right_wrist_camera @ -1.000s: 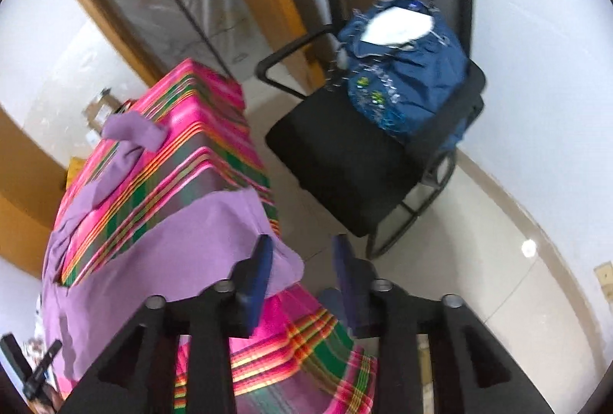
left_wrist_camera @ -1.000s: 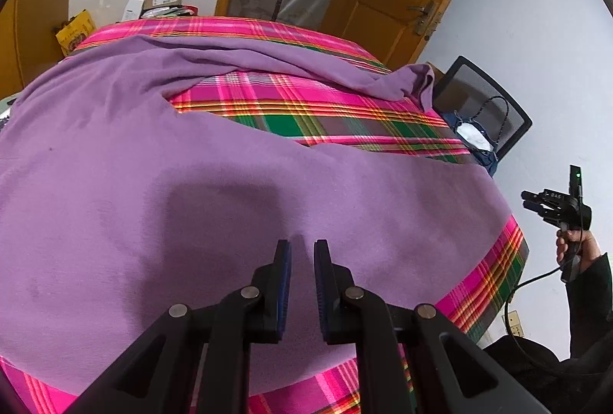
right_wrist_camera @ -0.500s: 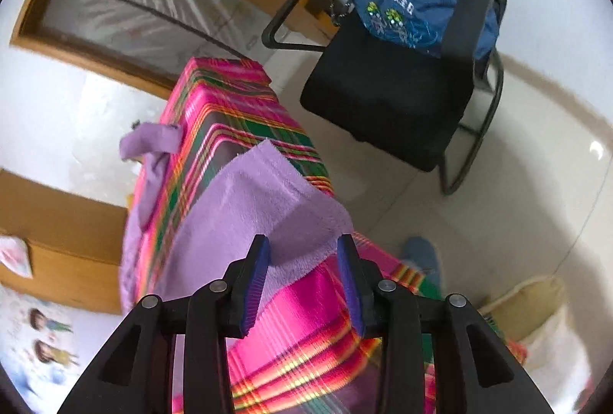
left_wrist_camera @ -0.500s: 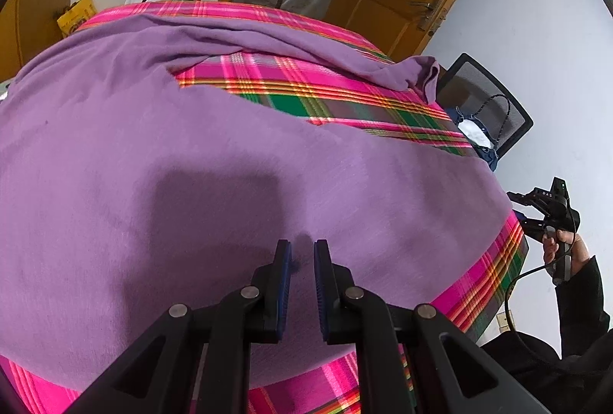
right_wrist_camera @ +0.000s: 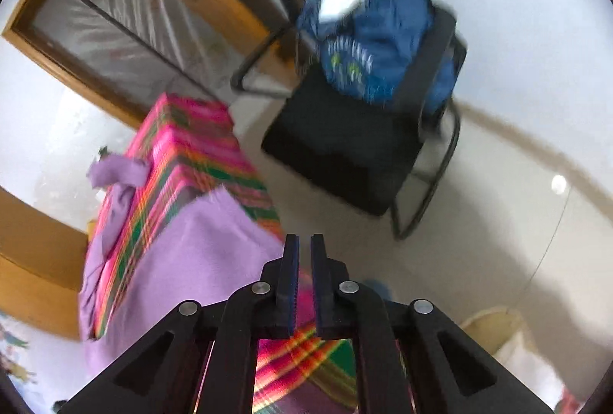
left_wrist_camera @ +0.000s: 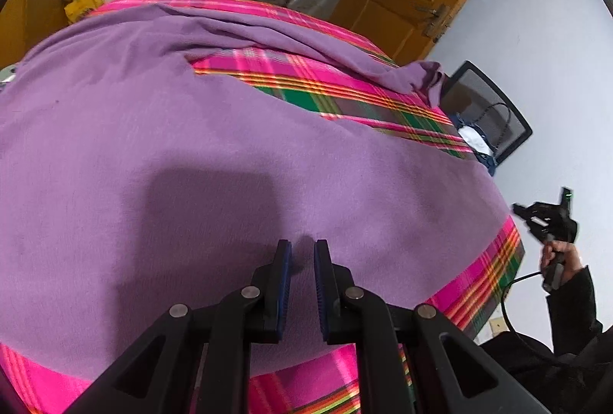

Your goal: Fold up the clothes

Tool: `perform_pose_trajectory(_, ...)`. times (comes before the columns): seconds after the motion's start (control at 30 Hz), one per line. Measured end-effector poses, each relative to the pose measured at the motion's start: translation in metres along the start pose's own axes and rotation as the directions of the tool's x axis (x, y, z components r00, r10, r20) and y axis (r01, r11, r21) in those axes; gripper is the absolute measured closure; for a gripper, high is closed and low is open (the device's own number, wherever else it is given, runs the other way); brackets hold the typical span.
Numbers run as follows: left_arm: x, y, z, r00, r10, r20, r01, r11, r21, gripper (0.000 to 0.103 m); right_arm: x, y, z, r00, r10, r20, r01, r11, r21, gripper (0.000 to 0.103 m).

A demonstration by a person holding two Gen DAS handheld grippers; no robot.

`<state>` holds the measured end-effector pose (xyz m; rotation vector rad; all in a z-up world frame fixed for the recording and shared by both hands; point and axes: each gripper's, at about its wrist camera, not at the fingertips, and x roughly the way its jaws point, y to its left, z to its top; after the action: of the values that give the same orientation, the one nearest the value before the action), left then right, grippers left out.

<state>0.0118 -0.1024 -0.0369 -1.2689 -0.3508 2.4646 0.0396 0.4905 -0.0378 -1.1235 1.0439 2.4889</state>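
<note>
Hovering over the purple garment (left_wrist_camera: 230,153), the left gripper (left_wrist_camera: 302,249) sits bottom centre of its frame, jaws a narrow gap apart, nothing between them. Garment lies spread across the pink plaid cloth (left_wrist_camera: 345,88), filling mid-frame. Right gripper (right_wrist_camera: 303,245), bottom centre of its blurred view, has just been closing; jaws nearly together, nothing pinched, garment corner (right_wrist_camera: 214,241) just left of them. Black chair (right_wrist_camera: 345,146) with blue bag (right_wrist_camera: 367,42) upper right.
</note>
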Motion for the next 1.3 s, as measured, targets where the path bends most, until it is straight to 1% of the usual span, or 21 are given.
perform_pose_trajectory(0.07,-0.01,0.009,0.001,0.999,0.034,0.03,-0.033,0.999,-0.02,0.092,-0.011,0.029,0.001,0.997,0.056,0.049,-0.051,0.993,-0.103,0.091)
perform_pose_trajectory(0.1,-0.016,0.018,0.001,0.997,0.064,0.049,-0.062,0.997,-0.046,0.092,-0.016,0.046,0.001,0.993,0.095,0.063,-0.084,0.983,-0.163,0.081)
perform_pose_trajectory(0.13,-0.023,0.029,0.002,0.993,0.1,0.068,-0.094,0.992,-0.079,0.092,-0.016,0.065,-0.003,0.99,0.134,0.055,-0.118,0.967,-0.224,0.07)
perform_pose_trajectory(0.17,-0.03,0.04,0.002,0.987,0.136,0.086,-0.126,0.986,-0.112,0.092,-0.017,0.083,-0.007,0.984,0.171,0.044,-0.152,0.947,-0.283,0.065)
perform_pose_trajectory(0.23,-0.045,0.068,0.0,0.969,0.222,0.111,-0.197,0.959,-0.202,0.092,-0.013,0.117,-0.019,0.973,0.232,0.003,-0.214,0.903,-0.372,0.065)
perform_pose_trajectory(0.27,-0.055,0.082,-0.003,0.957,0.263,0.123,-0.227,0.941,-0.25,0.092,-0.009,0.132,-0.027,0.966,0.258,-0.028,-0.247,0.88,-0.405,0.065)
perform_pose_trajectory(0.33,-0.076,0.111,-0.01,0.928,0.343,0.143,-0.278,0.896,-0.346,0.092,0.005,0.163,-0.048,0.941,0.316,-0.12,-0.335,0.825,-0.454,0.065)
perform_pose_trajectory(0.4,-0.097,0.14,-0.017,0.893,0.422,0.155,-0.32,0.839,-0.44,0.092,0.017,0.185,-0.066,0.926,0.331,-0.181,-0.376,0.785,-0.492,0.065)
perform_pose_trajectory(0.47,-0.118,0.171,-0.026,0.857,0.491,0.157,-0.346,0.773,-0.531,0.091,0.028,0.202,-0.082,0.914,0.335,-0.228,-0.406,0.752,-0.52,0.065)
perform_pose_trajectory(0.53,-0.131,0.2,-0.035,0.844,0.516,0.146,-0.332,0.717,-0.613,0.085,0.036,0.21,-0.09,0.902,0.346,-0.26,-0.432,0.743,-0.511,0.065)
perform_pose_trajectory(0.6,-0.135,0.221,-0.043,0.851,0.505,0.143,-0.29,0.679,-0.674,0.081,0.044,0.218,-0.099,0.888,0.355,-0.291,-0.458,0.734,-0.502,0.065)
perform_pose_trajectory(0.7,-0.135,0.248,-0.052,0.881,0.451,0.147,-0.198,0.632,-0.749,0.079,0.054,0.228,-0.11,0.87,0.366,-0.329,-0.489,0.727,-0.482,0.065)
perform_pose_trajectory(0.83,-0.128,0.27,-0.056,0.914,0.361,0.188,-0.084,0.619,-0.781,0.075,0.056,0.23,-0.114,0.868,0.363,-0.339,-0.491,0.734,-0.469,0.065)
perform_pose_trajectory(0.93,-0.121,0.28,-0.06,0.928,0.306,0.212,-0.016,0.602,-0.798,0.073,0.056,0.23,-0.114,0.869,0.361,-0.338,-0.488,0.74,-0.464,0.064)
perform_pose_trajectory(1.0,-0.118,0.289,-0.063,0.931,0.282,0.233,0.032,0.574,-0.818,0.072,0.055,0.232,-0.115,0.87,0.359,-0.336,-0.485,0.742,-0.463,0.064)
perform_pose_trajectory(1.03,-0.117,0.293,-0.065,0.93,0.27,0.25,0.062,0.555,-0.829,0.073,0.056,0.232,-0.115,0.871,0.357,-0.338,-0.485,0.742,-0.464,0.064)
perform_pose_trajectory(1.07,-0.117,0.295,-0.067,0.926,0.265,0.268,0.086,0.543,-0.835,0.074,0.056,0.233,-0.115,0.871,0.355,-0.341,-0.484,0.742,-0.464,0.064)
perform_pose_trajectory(1.1,-0.117,0.295,-0.068,0.922,0.267,0.279,0.095,0.542,-0.835,0.085,0.056,0.233,-0.116,0.871,0.353,-0.343,-0.483,0.742,-0.465,0.064)
perform_pose_trajectory(1.13,-0.119,0.294,-0.069,0.918,0.279,0.283,0.089,0.551,-0.83,0.089,0.057,0.234,-0.117,0.871,0.351,-0.345,-0.483,0.742,-0.465,0.064)
perform_pose_trajectory(1.23,-0.127,0.286,-0.066,0.903,0.324,0.284,0.047,0.58,-0.813,0.092,0.058,0.236,-0.12,0.87,0.346,-0.351,-0.483,0.74,-0.468,0.064)
perform_pose_trajectory(1.3,-0.134,0.283,-0.065,0.893,0.348,0.286,0.026,0.594,-0.804,0.093,0.058,0.238,-0.122,0.872,0.34,-0.352,-0.479,0.74,-0.472,0.064)
